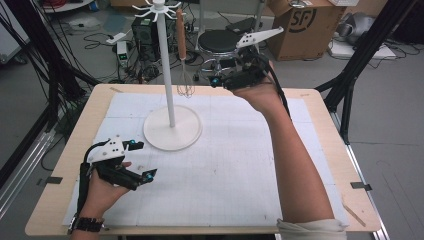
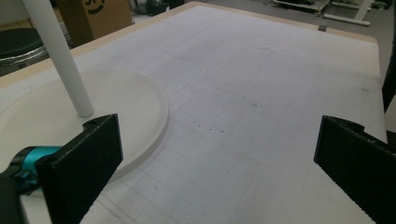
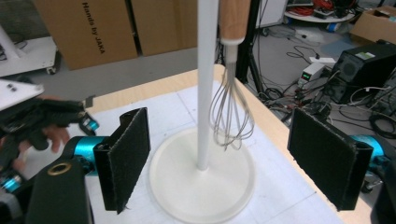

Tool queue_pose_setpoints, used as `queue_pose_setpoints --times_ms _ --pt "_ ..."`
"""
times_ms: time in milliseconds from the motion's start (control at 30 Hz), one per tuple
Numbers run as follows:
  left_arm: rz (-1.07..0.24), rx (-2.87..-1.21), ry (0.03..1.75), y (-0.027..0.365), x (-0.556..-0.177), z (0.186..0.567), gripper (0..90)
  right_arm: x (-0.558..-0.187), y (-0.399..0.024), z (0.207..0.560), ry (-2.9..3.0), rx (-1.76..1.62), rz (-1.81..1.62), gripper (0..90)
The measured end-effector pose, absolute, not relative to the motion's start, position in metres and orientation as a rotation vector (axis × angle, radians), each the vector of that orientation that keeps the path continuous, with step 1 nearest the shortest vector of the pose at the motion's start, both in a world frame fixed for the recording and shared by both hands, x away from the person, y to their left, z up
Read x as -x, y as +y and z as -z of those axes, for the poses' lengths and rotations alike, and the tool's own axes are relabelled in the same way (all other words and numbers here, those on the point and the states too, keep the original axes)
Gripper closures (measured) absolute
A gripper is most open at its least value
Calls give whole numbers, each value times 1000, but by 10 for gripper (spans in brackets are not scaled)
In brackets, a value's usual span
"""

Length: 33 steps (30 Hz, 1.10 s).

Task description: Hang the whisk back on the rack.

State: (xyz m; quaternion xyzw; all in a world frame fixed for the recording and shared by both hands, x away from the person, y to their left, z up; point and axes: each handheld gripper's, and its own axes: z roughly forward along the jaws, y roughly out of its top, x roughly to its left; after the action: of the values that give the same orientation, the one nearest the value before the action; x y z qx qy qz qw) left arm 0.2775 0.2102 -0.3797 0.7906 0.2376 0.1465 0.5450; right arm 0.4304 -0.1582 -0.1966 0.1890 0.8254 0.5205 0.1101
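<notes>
A whisk [image 3: 231,112] hangs from the stand [image 3: 204,84]; right claw [image 3: 233,163] open and empty beside it, left claw [image 1: 140,160] wide open, empty, over the counter [image 1: 310,100].

A white gridded mat [image 1: 225,170] covers the wooden table [image 1: 330,125]. Beyond the far edge — a round black stool [image 1: 219,41], a cardboard box [image 1: 305,25] by the right corner, cables and electronics [image 1: 145,30] on the floor.

Beyond my surface [image 1: 325,150] lies grey floor [image 1: 395,125] strewn with cables [image 1: 100,40]. A cardboard box [image 1: 305,25] and black stool [image 1: 220,42] stand behind.
</notes>
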Motion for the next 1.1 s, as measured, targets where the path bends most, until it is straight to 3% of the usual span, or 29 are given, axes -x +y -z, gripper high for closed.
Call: queue_pose_setpoints --times_ms 533,1100 --pt "-341 -1876 560 209 -277 381 17 -389 -190 237 2444 -549 -1583 36" --pt "-333 -1871 562 211 -277 382 17 -353 -226 289 2417 -549 -1677 2"
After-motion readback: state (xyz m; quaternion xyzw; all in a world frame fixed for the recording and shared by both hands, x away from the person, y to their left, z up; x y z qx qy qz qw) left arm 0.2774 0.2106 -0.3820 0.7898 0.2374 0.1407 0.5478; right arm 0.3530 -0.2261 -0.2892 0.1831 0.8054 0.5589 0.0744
